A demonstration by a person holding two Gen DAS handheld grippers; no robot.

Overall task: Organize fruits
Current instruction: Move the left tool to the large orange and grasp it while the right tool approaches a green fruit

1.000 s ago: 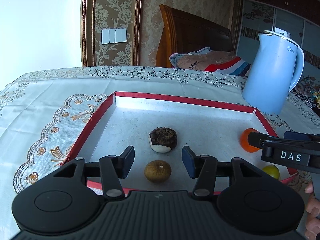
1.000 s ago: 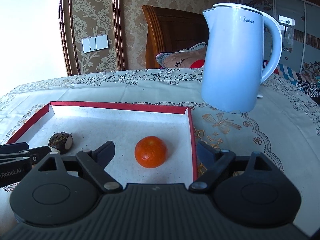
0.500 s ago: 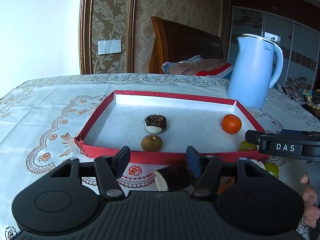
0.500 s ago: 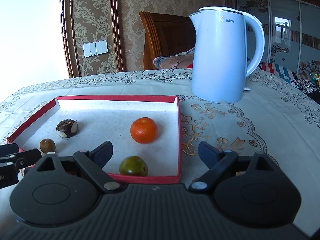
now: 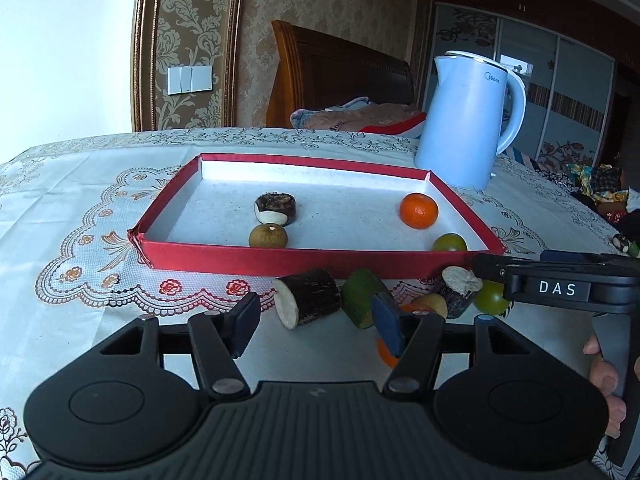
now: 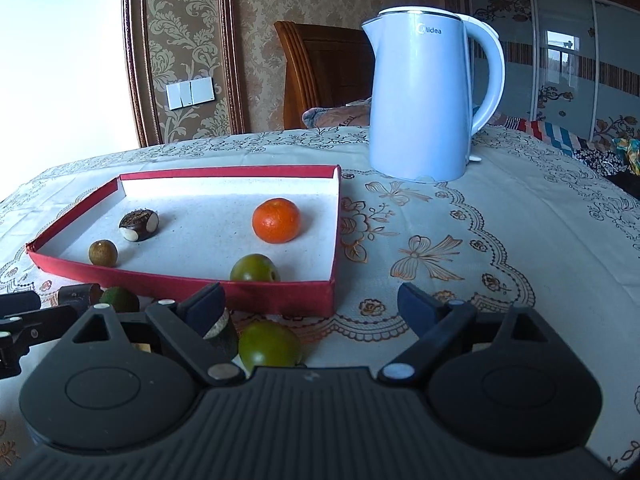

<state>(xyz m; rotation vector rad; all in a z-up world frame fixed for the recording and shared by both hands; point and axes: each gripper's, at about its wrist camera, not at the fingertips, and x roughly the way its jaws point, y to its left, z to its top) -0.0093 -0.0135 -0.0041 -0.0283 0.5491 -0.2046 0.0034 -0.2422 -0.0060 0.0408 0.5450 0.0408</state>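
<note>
Left wrist view: four fruits lie in the red tray [image 5: 280,260], several wait at lower centre, left gripper [image 5: 316,324] and right gripper [image 6: 312,312] both gaping, empty.

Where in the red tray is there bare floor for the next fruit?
Free: the tray floor between the dark water chestnut and the orange, and the whole back strip along the far wall. Crowded: the near left by the brown longan, and the near right corner by the green fruit.

Loose fruit pieces [image 5: 308,298] crowding red tray's [image 5: 280,262] front wall.
</note>
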